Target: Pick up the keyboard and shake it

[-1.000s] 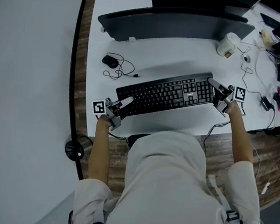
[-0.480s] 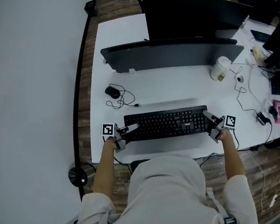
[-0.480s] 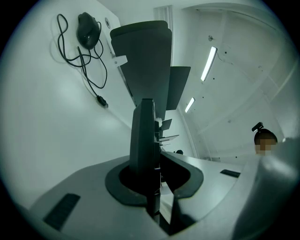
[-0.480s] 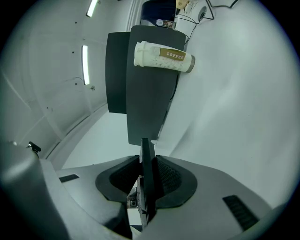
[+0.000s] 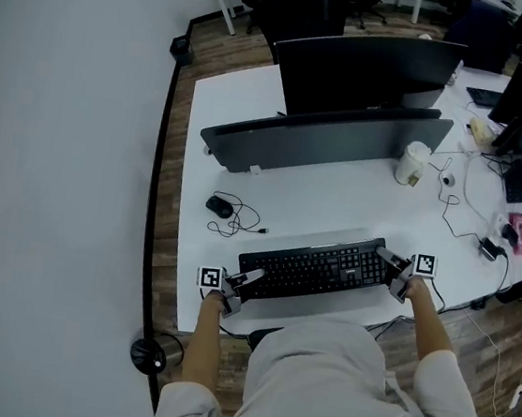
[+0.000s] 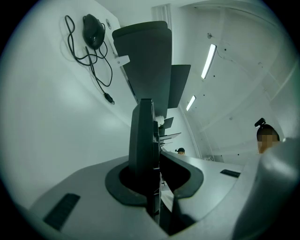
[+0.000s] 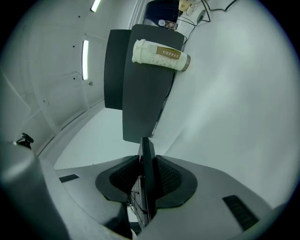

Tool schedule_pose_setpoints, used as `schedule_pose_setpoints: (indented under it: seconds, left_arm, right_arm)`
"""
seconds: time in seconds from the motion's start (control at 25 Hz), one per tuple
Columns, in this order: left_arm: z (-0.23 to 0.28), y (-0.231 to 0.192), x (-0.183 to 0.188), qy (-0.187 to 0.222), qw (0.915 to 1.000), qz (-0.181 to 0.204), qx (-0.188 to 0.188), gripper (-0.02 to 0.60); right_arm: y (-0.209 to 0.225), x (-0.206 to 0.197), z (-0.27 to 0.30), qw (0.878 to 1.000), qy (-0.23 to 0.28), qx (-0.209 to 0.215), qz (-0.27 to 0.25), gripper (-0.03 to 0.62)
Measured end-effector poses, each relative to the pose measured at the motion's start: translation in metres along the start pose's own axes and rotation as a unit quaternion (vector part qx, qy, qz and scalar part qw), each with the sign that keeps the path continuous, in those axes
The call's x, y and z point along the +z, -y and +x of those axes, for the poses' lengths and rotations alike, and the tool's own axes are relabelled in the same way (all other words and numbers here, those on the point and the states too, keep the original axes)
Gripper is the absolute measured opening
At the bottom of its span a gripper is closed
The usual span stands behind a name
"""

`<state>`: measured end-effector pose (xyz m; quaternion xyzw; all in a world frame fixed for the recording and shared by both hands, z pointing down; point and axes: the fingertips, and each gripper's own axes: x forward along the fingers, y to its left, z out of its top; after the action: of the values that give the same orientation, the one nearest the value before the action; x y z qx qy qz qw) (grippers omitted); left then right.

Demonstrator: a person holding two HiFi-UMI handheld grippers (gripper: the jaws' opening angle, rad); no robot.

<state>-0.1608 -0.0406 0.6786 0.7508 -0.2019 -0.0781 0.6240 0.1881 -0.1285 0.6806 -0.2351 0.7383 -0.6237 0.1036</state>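
The only word that can be read is "COFFEE", on the brown band around the one white paper cup [image 7: 161, 55], which stands on the tabletop [image 5: 291, 192] near the right end of the long dark screen [image 5: 331, 138]. A second big dark screen [image 5: 368, 70] stands just behind the first one. The tabletop is white and smooth, the floor [image 5: 253, 41] around it is brown wood, and a plain pale wall fills the left side of the head view. Long bright lights [image 6: 207, 61] run along the white ceiling. There is one black keyboard [image 5: 321, 269], and it sits across the front part of the tabletop, just in front of the person. I cannot tell if it touches the tabletop or hangs just above it. There are two grippers, and each one has a cube with a black and white square on it. The left gripper [image 5: 253, 275] is clamped on the left end of the keyboard, with the thin edge squeezed between its dark pads. The right gripper [image 5: 385, 258] is clamped on the right end the same way. One black mouse [image 5: 219, 206] with a curly cord lies by itself on the tabletop, between the keyboard and the long screen.
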Motion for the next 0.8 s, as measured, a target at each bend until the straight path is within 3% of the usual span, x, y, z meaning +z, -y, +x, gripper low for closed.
schedule_pose_setpoints:
  seconds: [0.2, 0.36, 0.52, 0.8]
  left_arm:
    - [-0.003, 0.0, -0.001, 0.007, 0.9997, -0.022, 0.001, 0.101]
    - [-0.002, 0.001, 0.002, 0.012, 0.9999, -0.006, -0.006, 0.102]
    - [-0.004, 0.003, 0.004, 0.015, 0.9998, 0.008, -0.014, 0.102]
    - [-0.006, -0.005, 0.003, 0.022, 0.9997, 0.01, 0.002, 0.104]
  right_arm:
    - [-0.003, 0.001, 0.003, 1.0, 0.001, -0.007, -0.021, 0.135]
    - [-0.007, 0.008, 0.003, 0.998, 0.013, -0.013, -0.066, 0.138]
    - [-0.015, 0.008, 0.008, 0.998, 0.01, -0.003, -0.054, 0.137]
    - [-0.013, 0.01, 0.011, 0.998, 0.007, -0.007, -0.067, 0.137]
